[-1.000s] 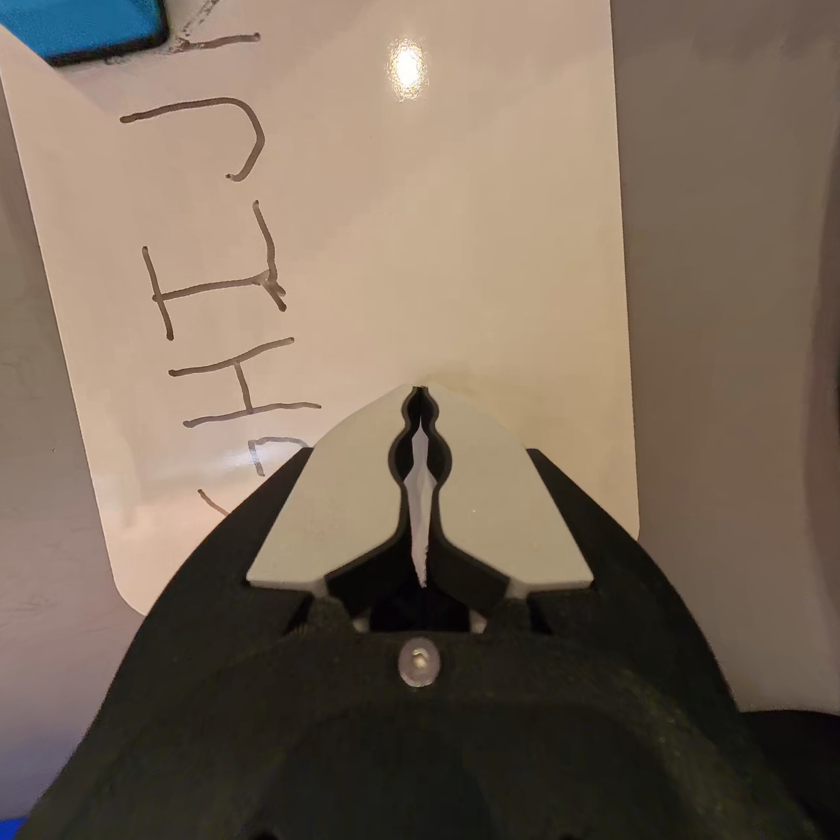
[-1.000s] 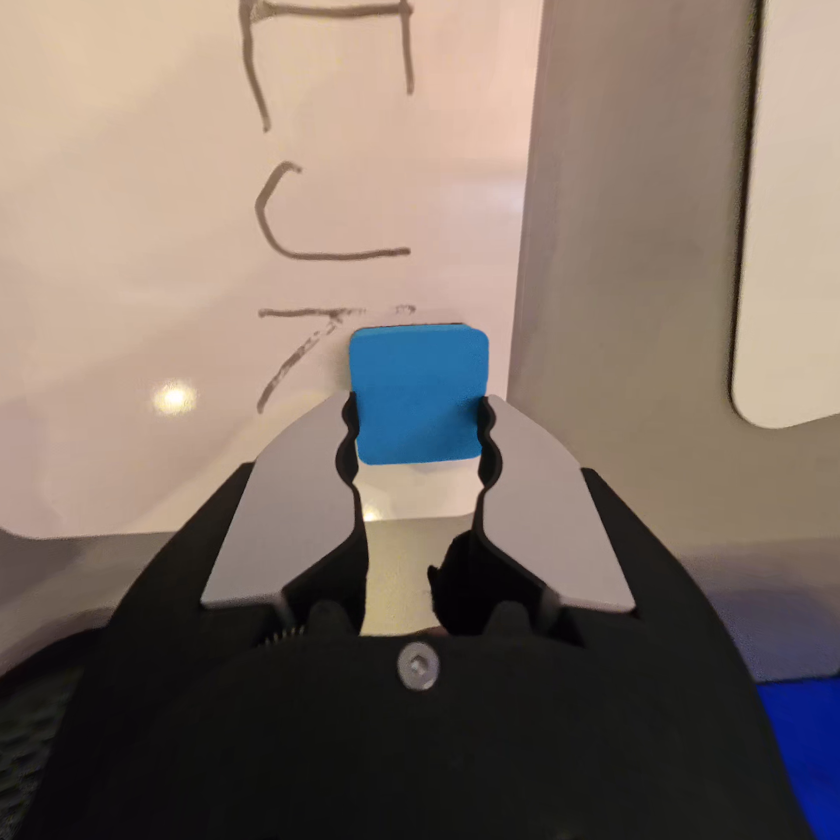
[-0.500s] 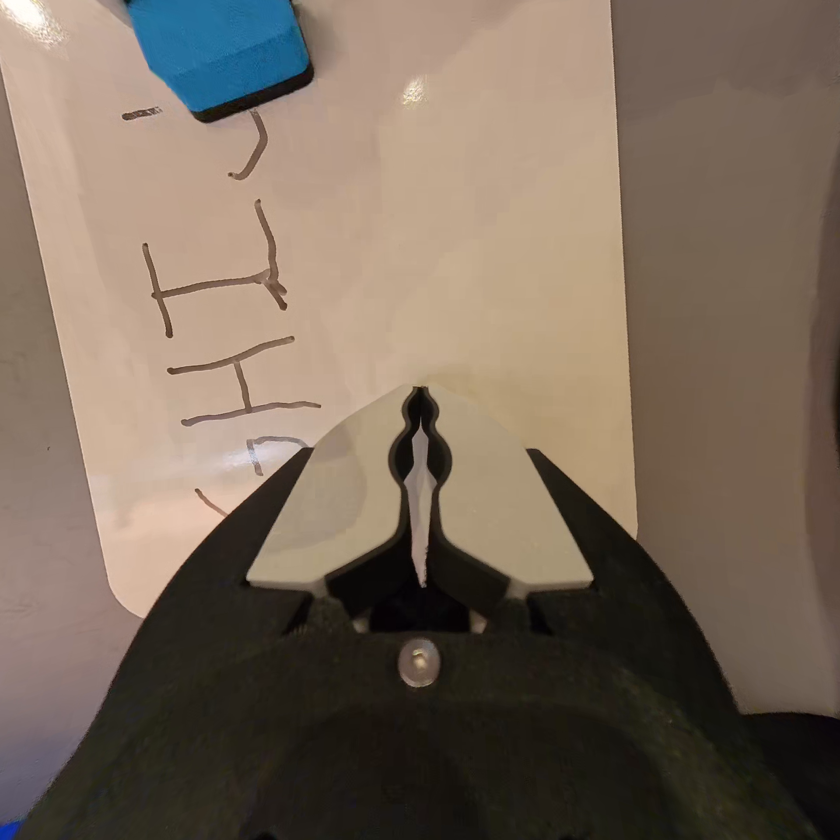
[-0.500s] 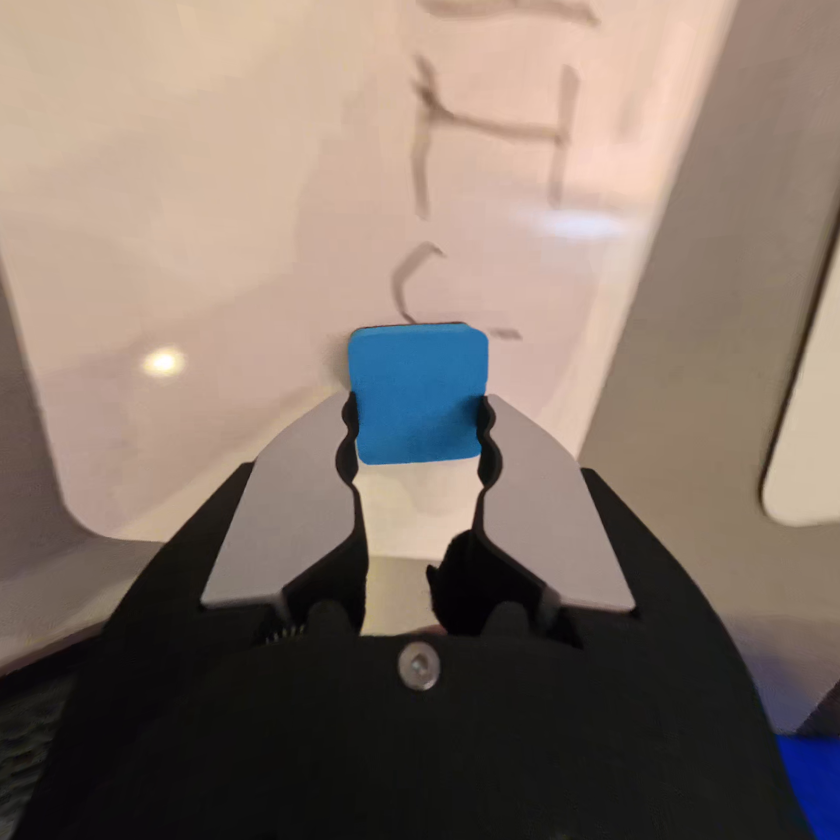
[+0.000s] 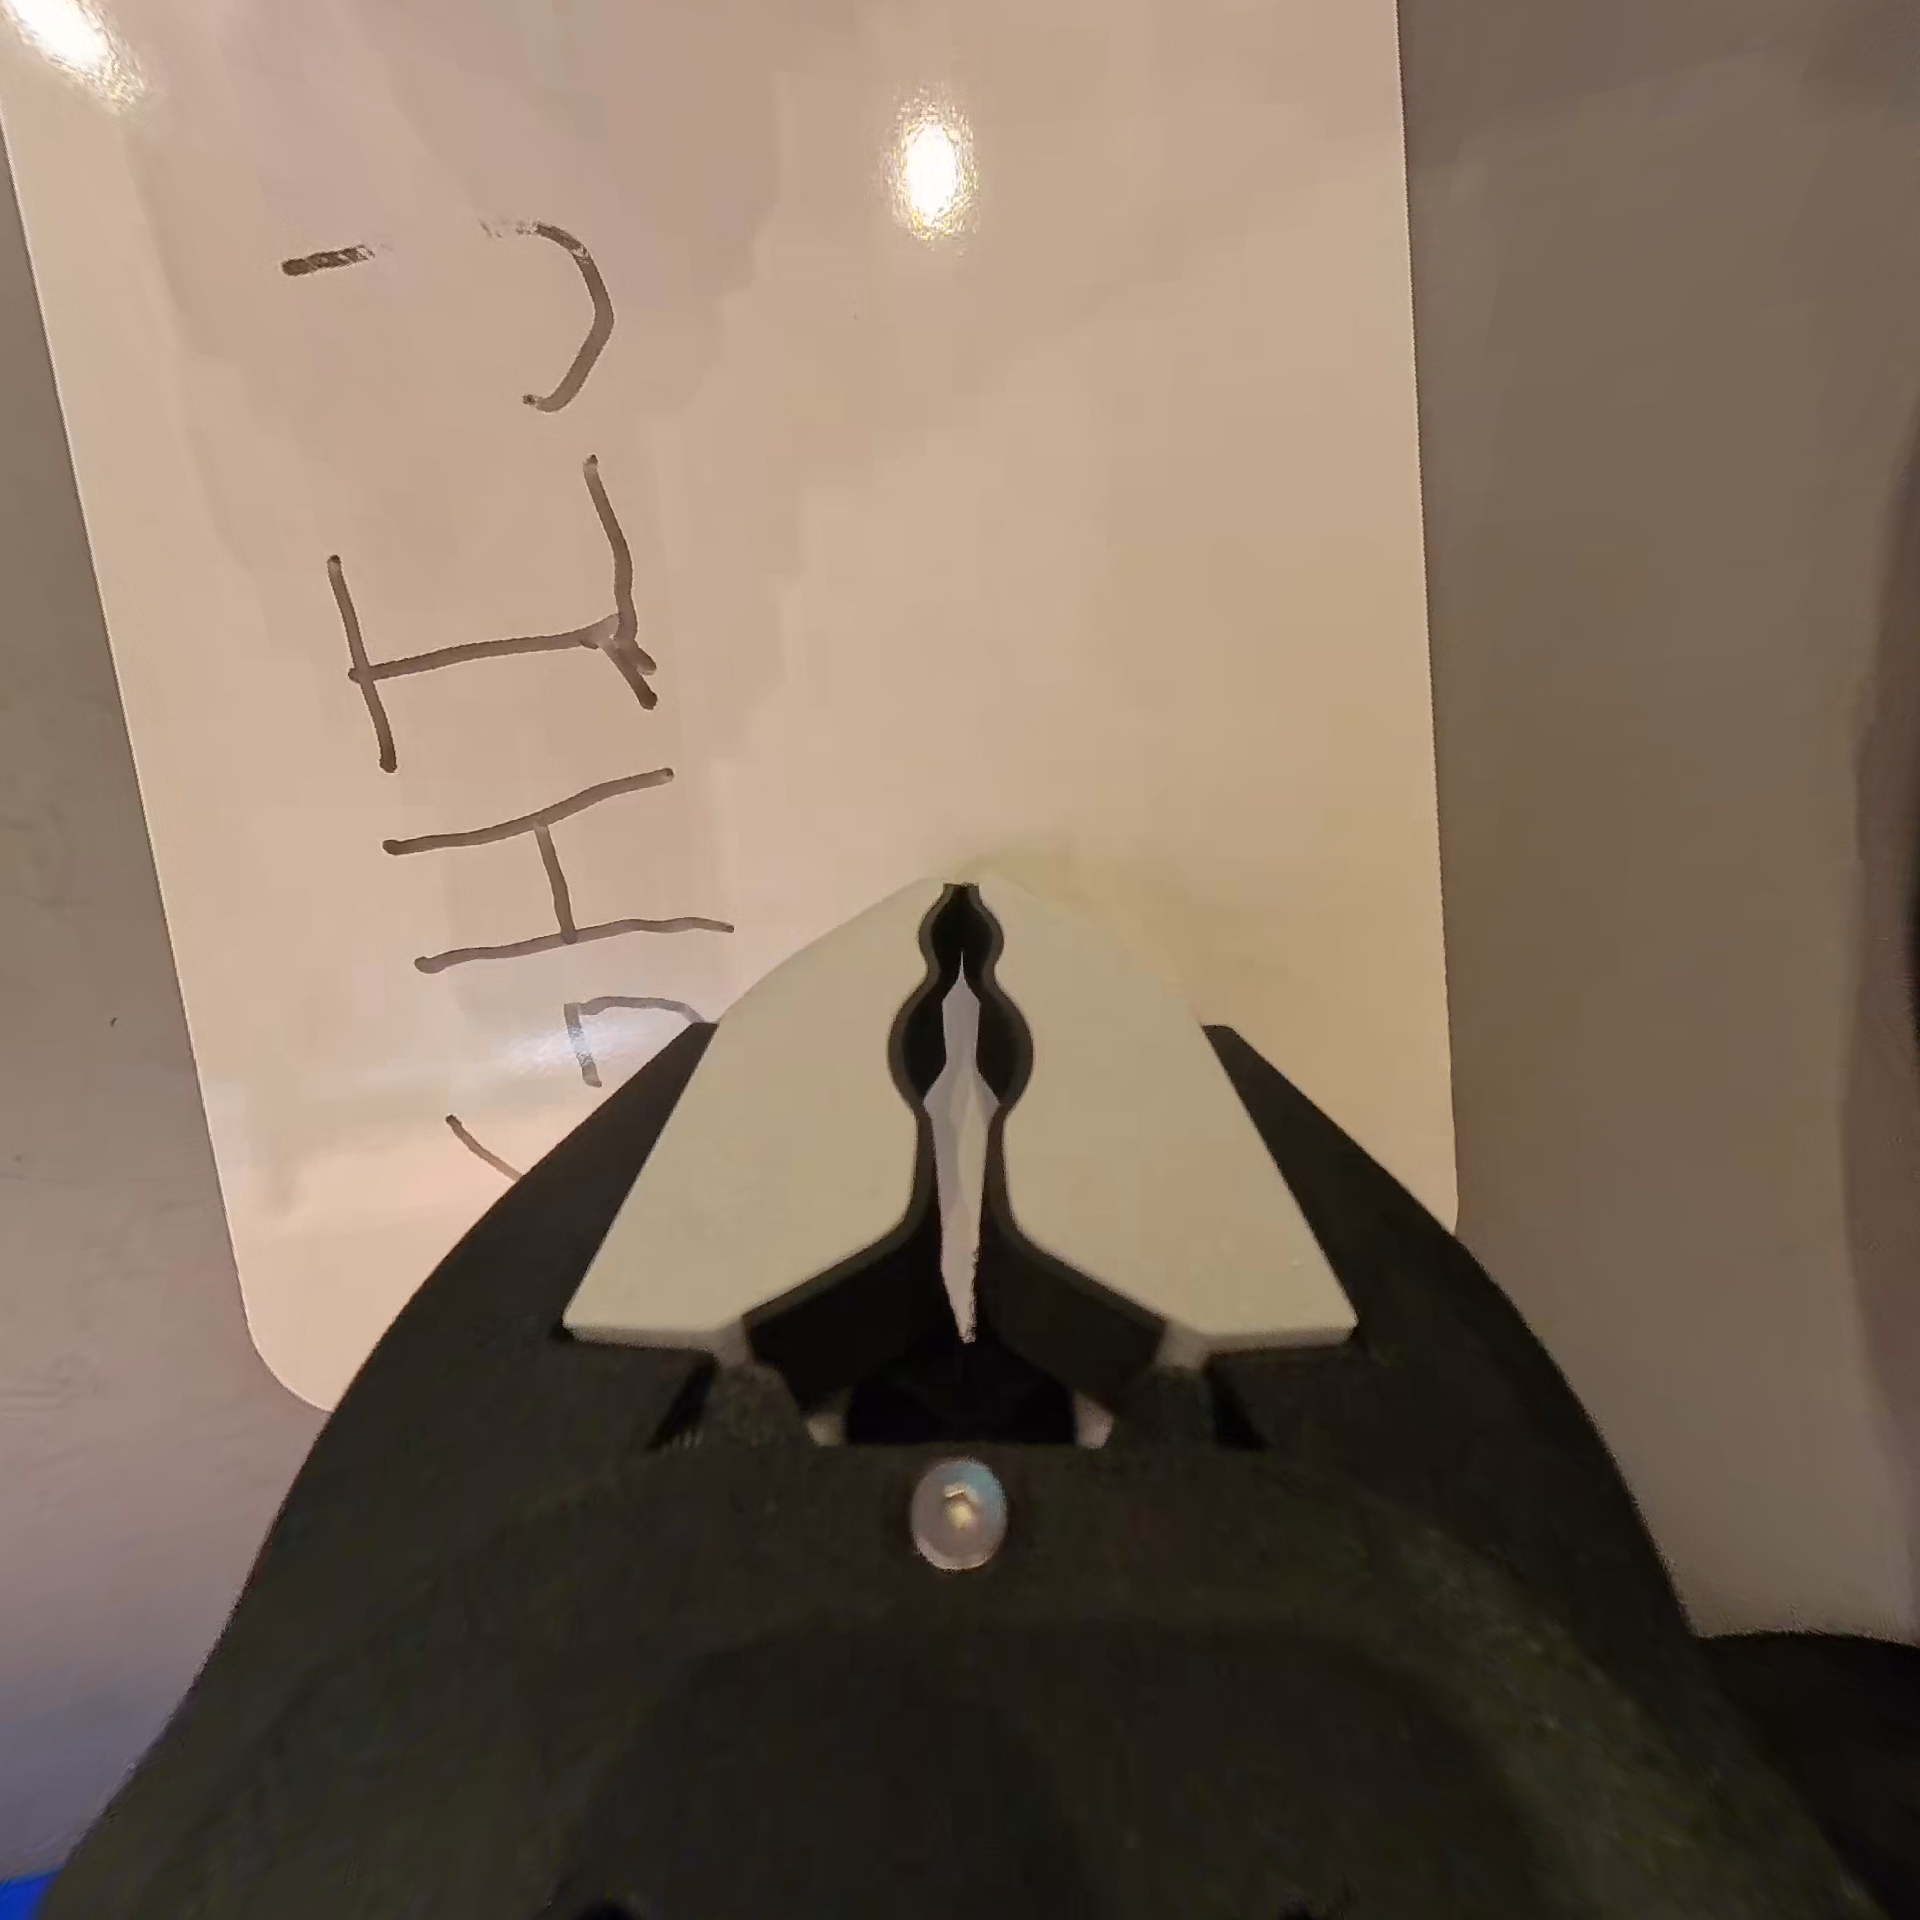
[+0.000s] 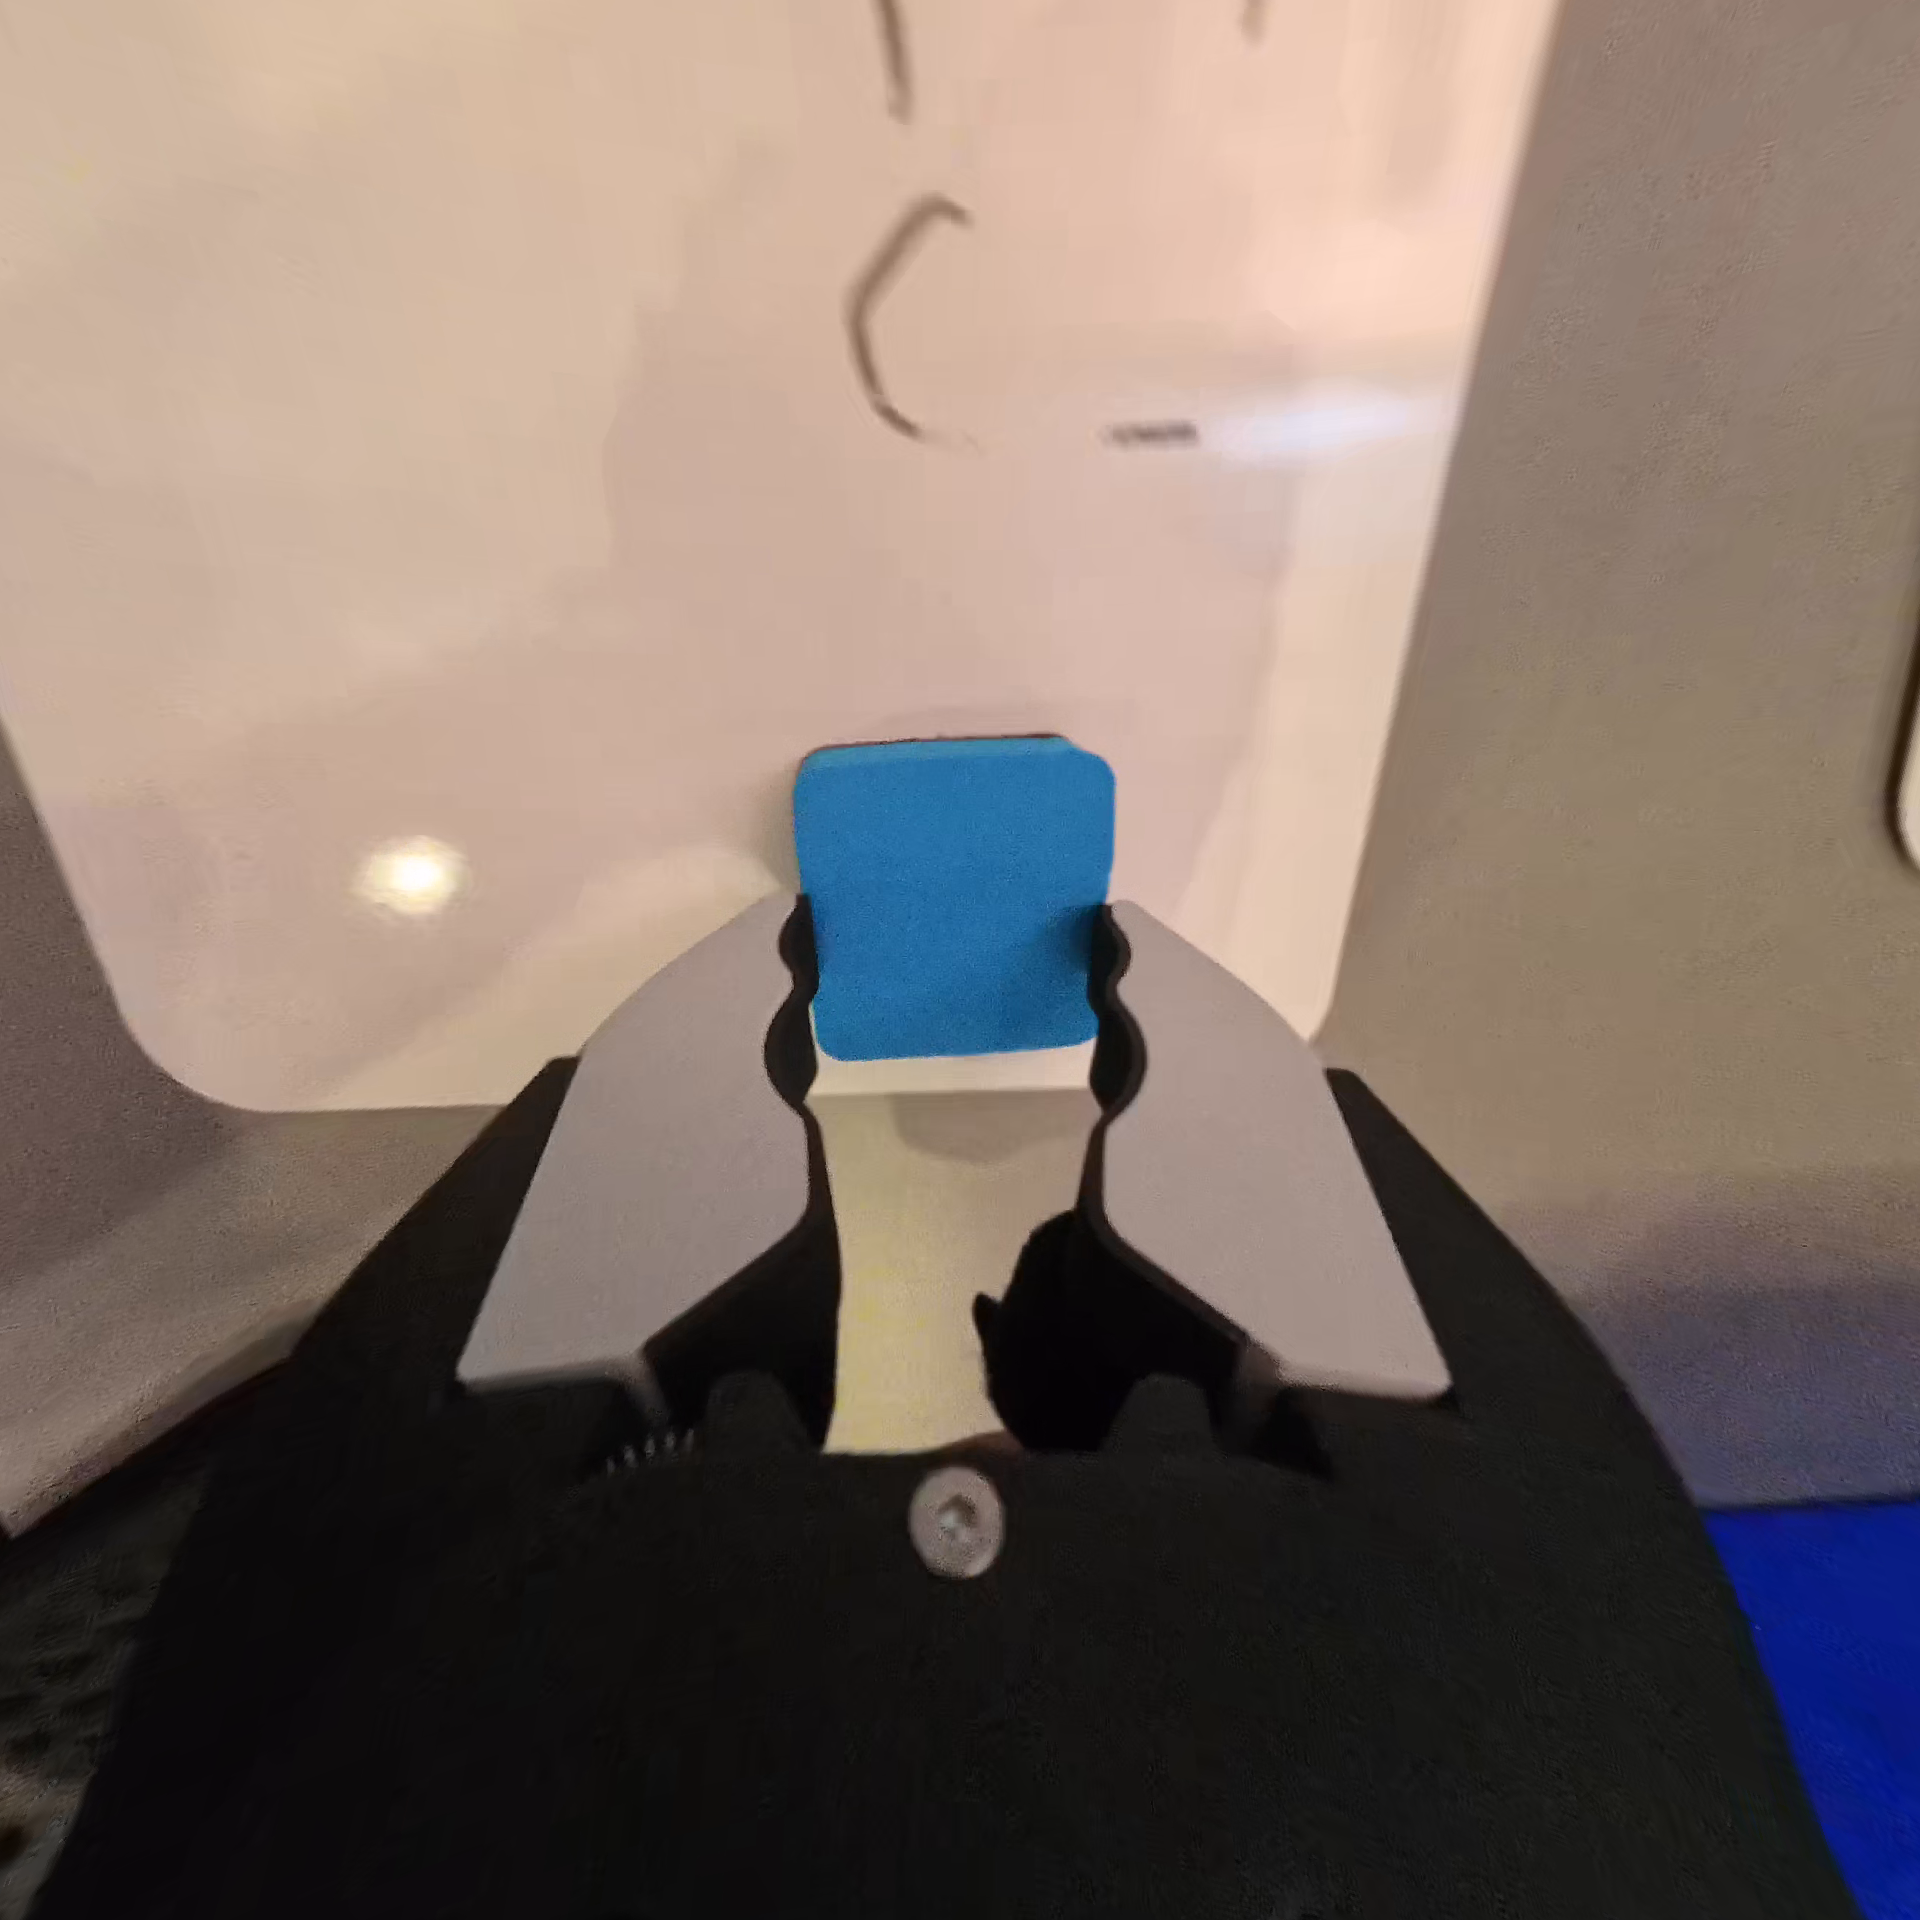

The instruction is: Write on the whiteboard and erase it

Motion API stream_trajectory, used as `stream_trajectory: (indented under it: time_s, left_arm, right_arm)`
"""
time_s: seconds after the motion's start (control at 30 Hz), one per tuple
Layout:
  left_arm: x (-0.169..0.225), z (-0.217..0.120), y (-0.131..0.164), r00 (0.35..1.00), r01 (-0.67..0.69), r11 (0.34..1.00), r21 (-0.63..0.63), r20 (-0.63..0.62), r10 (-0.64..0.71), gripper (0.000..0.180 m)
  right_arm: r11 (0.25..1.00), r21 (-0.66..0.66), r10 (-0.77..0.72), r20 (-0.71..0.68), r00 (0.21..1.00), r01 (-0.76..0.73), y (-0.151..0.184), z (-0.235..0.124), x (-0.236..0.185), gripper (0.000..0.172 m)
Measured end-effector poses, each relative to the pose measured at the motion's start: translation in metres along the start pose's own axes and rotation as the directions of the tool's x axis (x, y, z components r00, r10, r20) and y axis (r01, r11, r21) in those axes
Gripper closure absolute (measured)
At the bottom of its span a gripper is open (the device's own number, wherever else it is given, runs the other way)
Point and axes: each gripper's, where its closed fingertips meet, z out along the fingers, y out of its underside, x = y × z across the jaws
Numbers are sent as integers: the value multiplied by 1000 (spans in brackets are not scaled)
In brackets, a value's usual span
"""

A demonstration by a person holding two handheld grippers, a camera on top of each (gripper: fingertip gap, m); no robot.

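Since half a second back the blue eraser has left the left wrist view, and part of the top mark's stroke is now rubbed out.

Left wrist view: left gripper (image 5: pixel 961 889) has its jaws clenched tip to tip, nothing visible between them, tips close over the whiteboard (image 5: pixel 1039 520). Dark marker marks (image 5: pixel 499 665) run down the board's left part; the farthest one is broken, with a faint smear. Board lies flat on a grey counter (image 5: pixel 1610 727).

Right wrist view: right gripper (image 6: pixel 951 925) is grasping the eraser (image 6: pixel 951 894), both pads pressed on its sides, its far edge down near the board's near edge. Half-wiped curved mark (image 6: pixel 894 312) sits well ahead of it. Picture is a bit blurred.

Step in hand, as I judge it: erasing, with most marks left. To do it well, keep the eraser face flat and pressed on the board, sweep along the row of marks with overlapping passes, and let the left gripper pin the board so it doesn't slide.
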Motion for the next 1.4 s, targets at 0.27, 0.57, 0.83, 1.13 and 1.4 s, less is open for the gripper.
stream_trajectory:
  time_s: [0.27, 0.57, 0.83, 1.13, 1.4]
  left_arm:
    - [0, 0, 0, 1000, -3, 1000, -4, 2, 3, 180]
    - [0, 0, 0, 1000, -2, 1000, 2, 0, 2, 180]
    - [0, 1, 0, 1000, -4, 1000, -4, 4, 4, 179]
    - [0, 1, -1, 1000, -17, 1000, -16, 20, 17, 179]
    - [1, 1, -1, 998, -36, 999, -39, 43, 37, 179]
  right_arm:
    - [1000, -2, -25, -35, 999, 25, -28, 6, 22, 120]
    - [975, 1, -220, 38, 975, 221, -76, 15, 5, 120]
    - [991, -35, -130, 14, 991, 130, -64, 13, 31, 120]
    - [977, -24, -213, 18, 977, 213, -89, 16, 14, 120]
    - [961, 5, -277, 48, 960, 277, -114, 19, 4, 120]
